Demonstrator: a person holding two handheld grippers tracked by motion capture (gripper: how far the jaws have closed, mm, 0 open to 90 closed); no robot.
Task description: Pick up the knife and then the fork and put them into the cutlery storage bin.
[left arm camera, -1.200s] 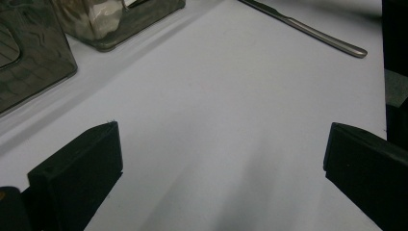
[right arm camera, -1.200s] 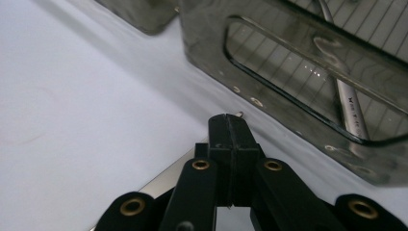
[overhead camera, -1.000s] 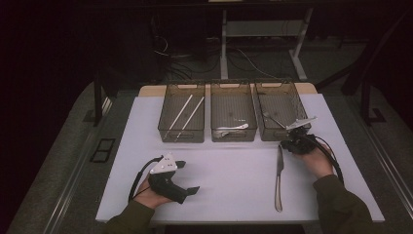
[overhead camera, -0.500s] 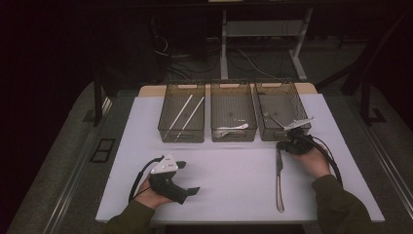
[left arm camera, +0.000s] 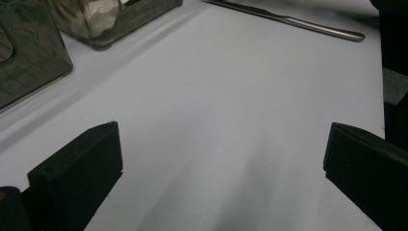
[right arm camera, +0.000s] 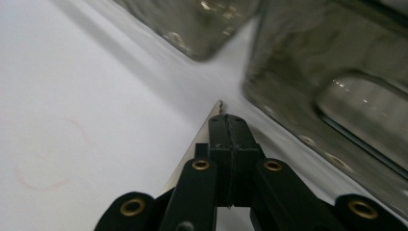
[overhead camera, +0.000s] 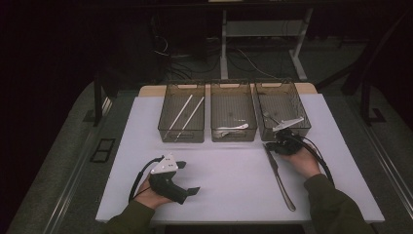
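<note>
right gripper [overhead camera: 272, 146] at 3 o'clock on the white counter [overhead camera: 229, 185], jaws pressed together w/ the knife [overhead camera: 278, 176] blade tip right under/at them; can't tell if the blade is actually pinched. knife lies flat, handle toward 5 o'clock, tip just beside the right bin [overhead camera: 282, 109]. left gripper [overhead camera: 187, 178] at 7 o'clock, jaws spread wide, nothing btwn them, resting low over bare counter. three clear bins in a row at 12 o'clock: left bin [overhead camera: 181, 117], middle bin [overhead camera: 233, 117].
</note>
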